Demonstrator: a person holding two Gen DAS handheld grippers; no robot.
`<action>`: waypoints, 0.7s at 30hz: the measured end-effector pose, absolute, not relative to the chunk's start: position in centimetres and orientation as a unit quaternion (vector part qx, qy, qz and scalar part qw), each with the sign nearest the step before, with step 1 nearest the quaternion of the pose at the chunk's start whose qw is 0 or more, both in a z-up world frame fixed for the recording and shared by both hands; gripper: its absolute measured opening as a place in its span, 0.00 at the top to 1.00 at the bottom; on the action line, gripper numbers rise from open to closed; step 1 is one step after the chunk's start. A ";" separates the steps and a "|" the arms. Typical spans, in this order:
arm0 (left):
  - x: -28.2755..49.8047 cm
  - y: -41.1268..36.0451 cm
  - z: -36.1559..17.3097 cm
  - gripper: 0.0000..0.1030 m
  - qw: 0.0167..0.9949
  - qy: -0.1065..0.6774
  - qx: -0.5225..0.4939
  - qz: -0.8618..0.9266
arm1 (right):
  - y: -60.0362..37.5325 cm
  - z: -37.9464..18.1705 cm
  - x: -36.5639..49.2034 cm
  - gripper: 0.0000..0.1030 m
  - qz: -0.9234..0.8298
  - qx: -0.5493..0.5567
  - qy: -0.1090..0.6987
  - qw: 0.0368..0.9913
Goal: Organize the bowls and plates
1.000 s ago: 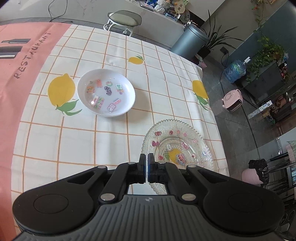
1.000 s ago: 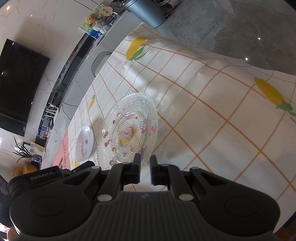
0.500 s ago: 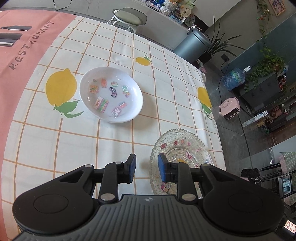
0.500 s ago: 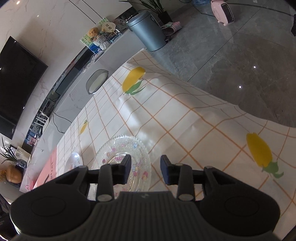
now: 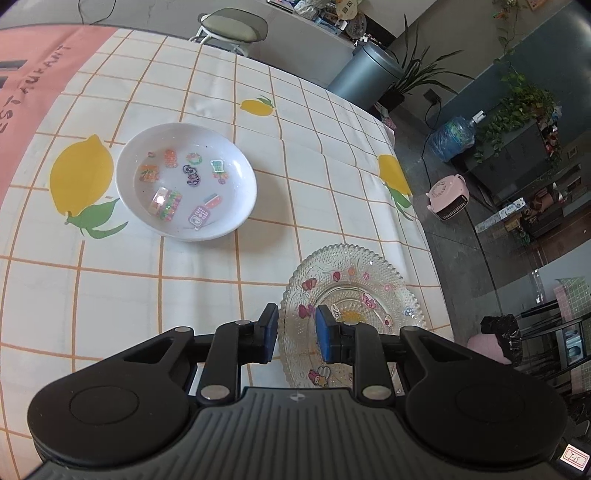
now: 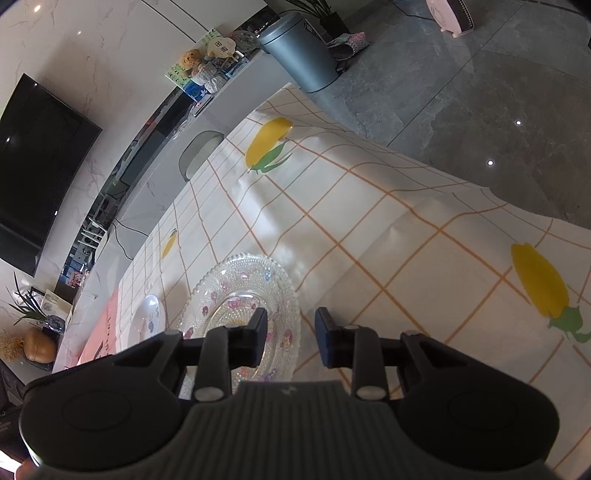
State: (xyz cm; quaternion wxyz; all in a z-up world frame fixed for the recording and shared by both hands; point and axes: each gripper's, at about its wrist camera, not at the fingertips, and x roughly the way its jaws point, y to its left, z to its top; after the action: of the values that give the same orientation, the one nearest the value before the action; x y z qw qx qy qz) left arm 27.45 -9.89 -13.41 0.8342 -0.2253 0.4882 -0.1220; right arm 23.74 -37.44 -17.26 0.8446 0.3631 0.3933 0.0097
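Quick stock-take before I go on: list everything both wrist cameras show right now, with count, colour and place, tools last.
glass plate: 1, clear with pink stickers, near table edge, under both tools
white bowl: 1, white with stickers inside, mid-table, beyond the plate
tablecloth: 1, cream with orange grid and lemons, pink band at one side
bin: 1, grey-blue, on floor past the table
stool: 1, grey seat, far side of table
heater: 1, pink, on floor
water bottle: 1, blue, on floor
TV: 1, black, on wall
left tool: open, straddling the plate's rim
right tool: open, over the plate's rim, jaws just closing
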 end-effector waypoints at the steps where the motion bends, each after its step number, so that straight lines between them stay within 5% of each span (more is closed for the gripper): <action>1: 27.5 -10.1 -13.3 0.73 0.837 0.488 -0.216 -0.123 | -37.2 -17.5 23.7 0.82 0.017 0.364 0.398 0.842; 8: 27.2 -9.7 -13.1 0.87 0.837 0.490 -0.210 -0.122 | -37.1 -17.7 23.6 0.93 0.006 0.368 0.399 0.840; 21: 23.5 -7.4 -9.7 0.87 0.848 0.455 -0.241 -0.128 | -36.3 -15.3 21.5 0.93 0.035 0.371 0.392 0.841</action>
State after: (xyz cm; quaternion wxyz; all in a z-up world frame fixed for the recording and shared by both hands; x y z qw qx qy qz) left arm 23.54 -7.36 -9.73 0.8478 -0.2414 0.4546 -0.1276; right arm 21.46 -36.26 -15.29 0.8412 0.3713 0.3915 0.0346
